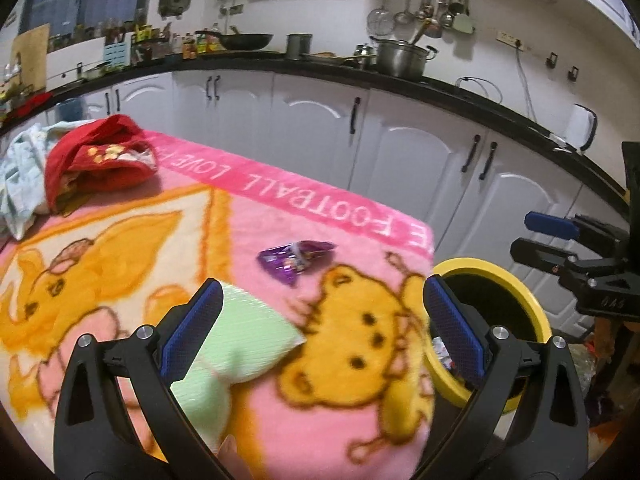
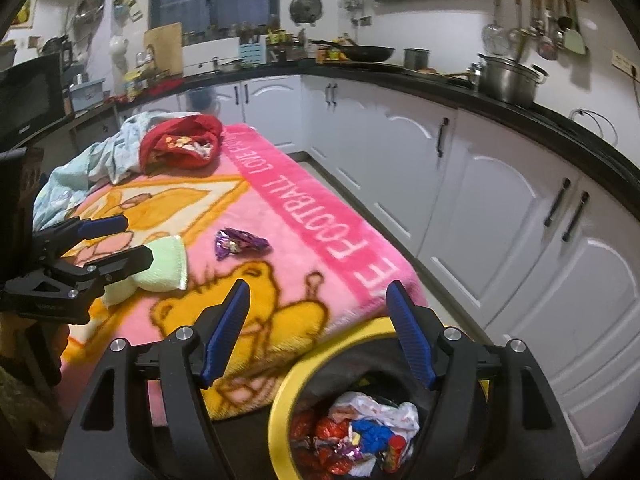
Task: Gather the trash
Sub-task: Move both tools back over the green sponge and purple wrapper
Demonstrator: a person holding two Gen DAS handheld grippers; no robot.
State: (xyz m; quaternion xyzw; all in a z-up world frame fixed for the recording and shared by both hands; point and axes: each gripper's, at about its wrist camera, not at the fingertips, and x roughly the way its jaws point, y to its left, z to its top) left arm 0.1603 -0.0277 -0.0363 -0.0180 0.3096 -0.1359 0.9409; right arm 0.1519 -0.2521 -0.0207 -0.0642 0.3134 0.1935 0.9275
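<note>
While the left wrist view shows only the yellow rim and dark inside of the bin (image 1: 516, 280), the right wrist view looks down into the bin (image 2: 280, 408) and shows the trash (image 2: 360, 436) in it: red, blue and white wrappers piled together. The right gripper (image 2: 318, 332) hangs over the bin with its jaws wide apart and holds nothing. The left gripper (image 1: 320, 328) is also wide open and empty; its left finger (image 1: 192, 332) lies over a pale green cloth (image 1: 240, 344), but does not pinch it. The right wrist view shows this left gripper (image 2: 120, 240) from the side, at the near left part of the blanket.

A purple wrapper (image 1: 296, 260) lies on the pink blanket (image 1: 340, 208), beyond the left gripper and apart from both grippers. At the far left corner are a red cloth (image 1: 96, 156) and a light blue cloth (image 1: 20, 168). Behind the blanket stand white cabinets (image 1: 400, 144) under a black counter (image 1: 480, 96) with a steel pot (image 1: 400, 56) and a wok (image 1: 244, 40).
</note>
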